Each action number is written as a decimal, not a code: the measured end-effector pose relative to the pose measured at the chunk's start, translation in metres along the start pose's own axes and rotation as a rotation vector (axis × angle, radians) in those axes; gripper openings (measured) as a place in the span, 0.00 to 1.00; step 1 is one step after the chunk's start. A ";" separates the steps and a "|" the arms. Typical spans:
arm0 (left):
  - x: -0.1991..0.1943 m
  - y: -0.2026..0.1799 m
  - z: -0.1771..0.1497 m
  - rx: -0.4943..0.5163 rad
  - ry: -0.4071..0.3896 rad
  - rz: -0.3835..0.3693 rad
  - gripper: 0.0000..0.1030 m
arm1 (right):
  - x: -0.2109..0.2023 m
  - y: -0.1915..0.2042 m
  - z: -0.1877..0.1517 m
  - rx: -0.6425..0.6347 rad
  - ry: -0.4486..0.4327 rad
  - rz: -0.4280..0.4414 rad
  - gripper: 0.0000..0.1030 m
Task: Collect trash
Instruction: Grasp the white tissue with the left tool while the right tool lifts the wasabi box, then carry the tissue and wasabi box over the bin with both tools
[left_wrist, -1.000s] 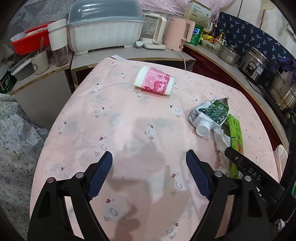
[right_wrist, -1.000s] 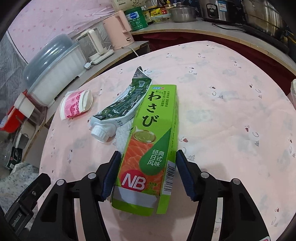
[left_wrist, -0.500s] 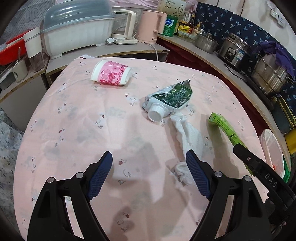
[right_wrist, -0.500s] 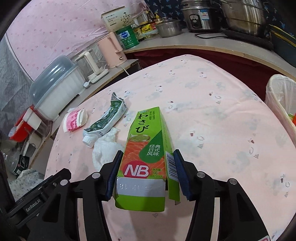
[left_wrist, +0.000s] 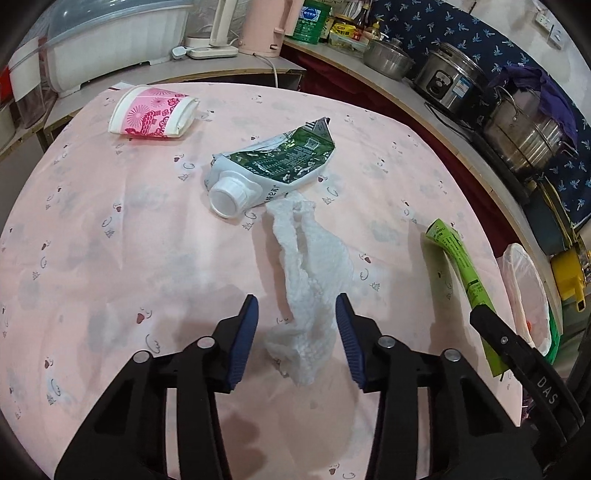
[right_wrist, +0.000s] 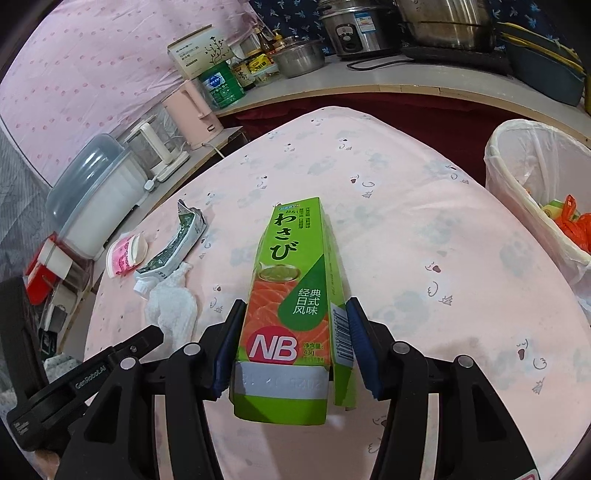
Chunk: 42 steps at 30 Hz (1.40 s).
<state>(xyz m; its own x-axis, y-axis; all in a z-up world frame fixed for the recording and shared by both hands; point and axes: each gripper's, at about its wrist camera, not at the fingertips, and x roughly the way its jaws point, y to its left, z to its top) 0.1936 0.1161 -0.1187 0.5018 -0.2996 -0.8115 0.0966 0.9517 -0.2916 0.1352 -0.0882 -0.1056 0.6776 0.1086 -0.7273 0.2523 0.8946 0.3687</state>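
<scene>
A crumpled white tissue (left_wrist: 314, 266) lies on the pink tablecloth (left_wrist: 110, 258). My left gripper (left_wrist: 297, 332) straddles its near end, jaws closing, with a gap still showing at the left pad. Beyond it lie a flattened green-and-white carton (left_wrist: 280, 162) with a white cap and a pink paper cup (left_wrist: 151, 118) on its side. My right gripper (right_wrist: 293, 332) is shut on a green wasabi box (right_wrist: 291, 280), held above the cloth. The box (left_wrist: 458, 258) also shows at the right of the left wrist view. The tissue (right_wrist: 173, 306), carton (right_wrist: 177, 243) and cup (right_wrist: 125, 254) sit to its left.
A white-lined bin (right_wrist: 517, 177) holding orange and green scraps stands off the table's right edge. Counters behind carry a white dish box (left_wrist: 110, 48), a pink kettle (left_wrist: 262, 26), a rice cooker (left_wrist: 454, 81) and steel pots (left_wrist: 524, 136).
My left gripper has travelled right across the cloth to the tissue, and its jaws have narrowed around it. My right gripper has carried the green box rightward, bringing the bin into view.
</scene>
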 end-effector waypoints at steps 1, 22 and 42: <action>0.004 0.000 0.001 -0.001 0.008 -0.004 0.27 | 0.000 -0.002 -0.001 0.001 0.002 0.002 0.51; -0.103 -0.032 0.032 0.044 -0.184 -0.096 0.03 | -0.052 0.004 0.011 -0.034 -0.098 0.099 0.51; -0.127 -0.161 0.018 0.226 -0.188 -0.205 0.03 | -0.146 -0.041 0.043 0.017 -0.301 0.102 0.51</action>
<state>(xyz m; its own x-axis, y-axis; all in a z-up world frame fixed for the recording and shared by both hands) 0.1303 0.0018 0.0402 0.5997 -0.4881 -0.6342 0.3889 0.8703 -0.3021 0.0556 -0.1595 0.0098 0.8733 0.0624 -0.4832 0.1824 0.8778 0.4429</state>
